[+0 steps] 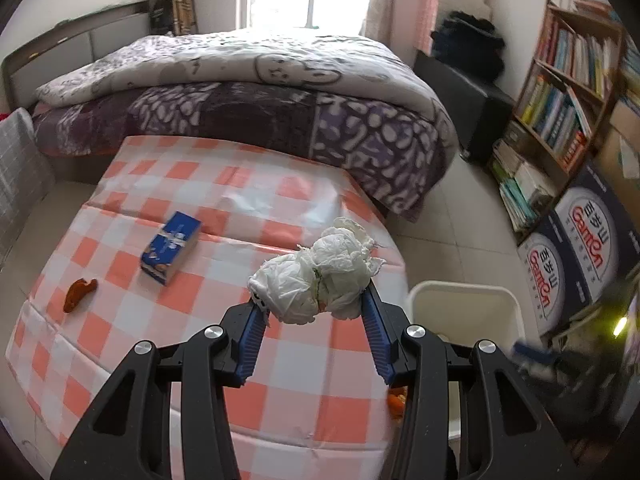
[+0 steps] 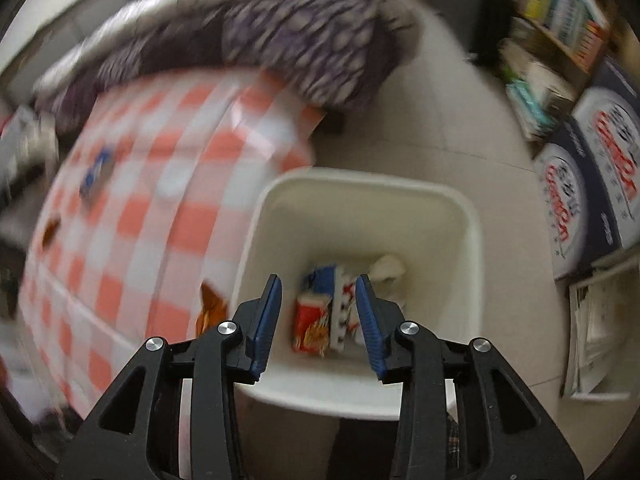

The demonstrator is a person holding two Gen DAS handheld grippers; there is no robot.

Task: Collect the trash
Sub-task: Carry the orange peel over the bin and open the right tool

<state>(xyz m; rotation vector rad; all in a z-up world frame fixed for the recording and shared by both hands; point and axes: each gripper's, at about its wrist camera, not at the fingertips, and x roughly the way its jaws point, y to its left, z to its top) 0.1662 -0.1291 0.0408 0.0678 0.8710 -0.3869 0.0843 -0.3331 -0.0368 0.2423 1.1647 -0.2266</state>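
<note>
My left gripper (image 1: 314,294) is shut on a crumpled white tissue wad (image 1: 320,272) and holds it above the checked tablecloth (image 1: 224,208), near its right edge. A blue carton (image 1: 171,247) and an orange peel (image 1: 79,293) lie on the cloth to the left. The white trash bin (image 1: 466,308) stands on the floor to the right. My right gripper (image 2: 319,286) is open and empty over the bin (image 2: 360,200). Inside it lie a red and blue wrapper (image 2: 320,312) and a white tissue (image 2: 386,268). An orange wrapper (image 2: 210,310) sits at the table's edge.
A bed with a purple quilt (image 1: 280,92) lies behind the table. A bookshelf (image 1: 568,92) and blue printed boxes (image 1: 576,252) stand on the right by the tiled floor (image 1: 452,208). The right wrist view is motion blurred.
</note>
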